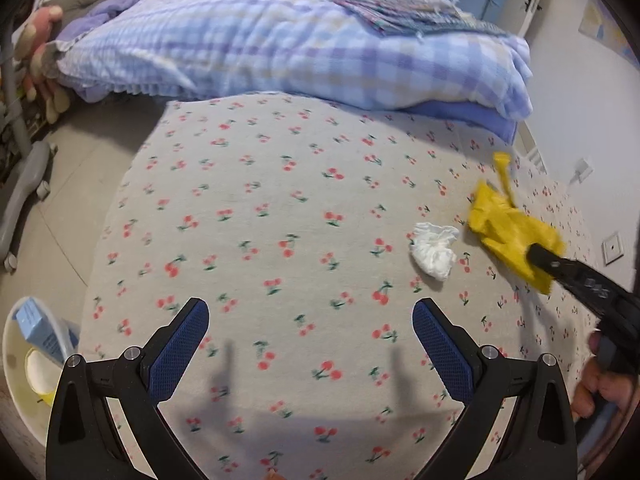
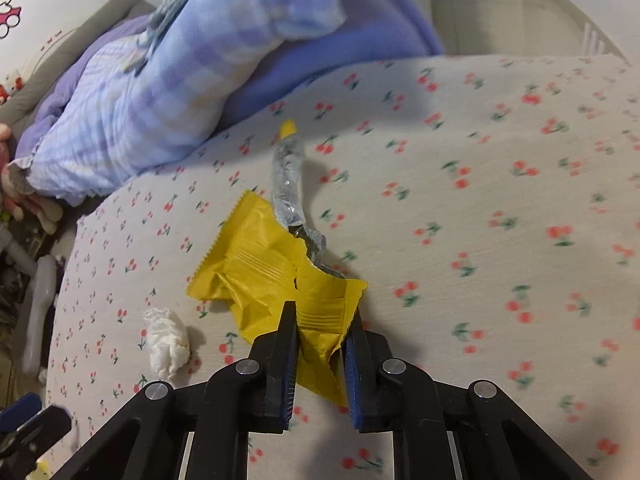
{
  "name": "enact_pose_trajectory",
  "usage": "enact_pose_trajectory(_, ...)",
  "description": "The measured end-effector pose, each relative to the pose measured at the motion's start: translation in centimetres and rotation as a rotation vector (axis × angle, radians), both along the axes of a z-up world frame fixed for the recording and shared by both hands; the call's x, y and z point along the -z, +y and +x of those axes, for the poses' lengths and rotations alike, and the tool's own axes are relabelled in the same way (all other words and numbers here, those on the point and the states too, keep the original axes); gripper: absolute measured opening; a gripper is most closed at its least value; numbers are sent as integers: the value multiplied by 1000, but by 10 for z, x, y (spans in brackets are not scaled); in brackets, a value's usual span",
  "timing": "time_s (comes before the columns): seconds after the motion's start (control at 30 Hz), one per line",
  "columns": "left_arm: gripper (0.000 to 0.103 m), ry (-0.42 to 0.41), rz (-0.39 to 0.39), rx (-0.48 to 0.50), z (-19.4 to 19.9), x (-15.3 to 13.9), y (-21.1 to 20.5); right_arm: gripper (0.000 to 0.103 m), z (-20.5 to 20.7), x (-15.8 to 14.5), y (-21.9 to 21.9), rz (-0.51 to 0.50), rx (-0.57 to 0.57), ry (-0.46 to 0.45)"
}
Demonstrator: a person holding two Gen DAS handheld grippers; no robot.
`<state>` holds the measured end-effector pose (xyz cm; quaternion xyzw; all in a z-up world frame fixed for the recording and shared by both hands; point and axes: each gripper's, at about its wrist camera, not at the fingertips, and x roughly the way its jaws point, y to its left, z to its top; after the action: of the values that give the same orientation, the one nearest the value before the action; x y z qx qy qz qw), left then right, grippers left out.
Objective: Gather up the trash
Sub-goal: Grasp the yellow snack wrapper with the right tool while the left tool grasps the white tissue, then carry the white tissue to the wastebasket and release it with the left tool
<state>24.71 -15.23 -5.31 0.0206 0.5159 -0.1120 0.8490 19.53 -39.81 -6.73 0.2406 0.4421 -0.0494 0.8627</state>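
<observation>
Right claw (image 2: pixel 320 344) clamped on the near corner of the wrapper (image 2: pixel 260 268), pads pinching a crumpled fold; grip taken at the edge, presumably so the rest hangs free for carrying. Wrapper yellow, creased, with crimped and serrated seams, torn open along one side; a silvery foil strip (image 2: pixel 288 184) with a yellow tip trailing from the tear toward the quilt (image 2: pixel 140 92). Whether lifted clear of the bed (image 2: pixel 500 220) or brushing it, not determinable. Left claw (image 1: pixel 310 344) spread wide and empty, poised low over the bed, seemingly ready for the tissue (image 1: pixel 434 250). Tissue white, wadded, lying on the bed just beside the wrapper. Bin (image 1: pixel 24 368) on the floor at the bed's left edge, already holding a blue carton (image 1: pixel 40 326); likely destination for both pieces.
</observation>
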Motion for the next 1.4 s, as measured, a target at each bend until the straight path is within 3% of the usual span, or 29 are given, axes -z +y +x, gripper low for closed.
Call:
enact_pose_trajectory(0.03, 101, 9, 1, 11, 1, 3, -4, 17, -5, -4, -6, -2, 14, 4)
enact_pose_trajectory(0.13, 84, 21, -9, 55, 3, 13, -25, 17, -19, -15, -18, -21, 35, -6)
enact_pose_trajectory(0.3, 47, -1, -56, 123, 10, 26, -54, 17, -38, -29, -34, -53, 41, -21)
enact_pose_trajectory(0.5, 37, -27, -112, 147, 12, 29, -72, 17, -56, -35, -51, -57, 41, -11)
enact_pose_trajectory(0.87, 36, -27, -194, 107, 26, 32, -73, 17, -69, -38, -56, -61, 23, -17)
enact_pose_trajectory(0.9, 31, -28, -194, 106, 27, 33, -72, 17, -70, -39, -57, -63, 23, -17)
enact_pose_trajectory(1.1, 23, -39, -182, 121, 27, 29, -71, 17, -71, -35, -61, -50, 29, -4)
enact_pose_trajectory(1.4, 22, -53, -128, 198, -13, -3, -44, 17, -87, -48, -57, -34, 40, 16)
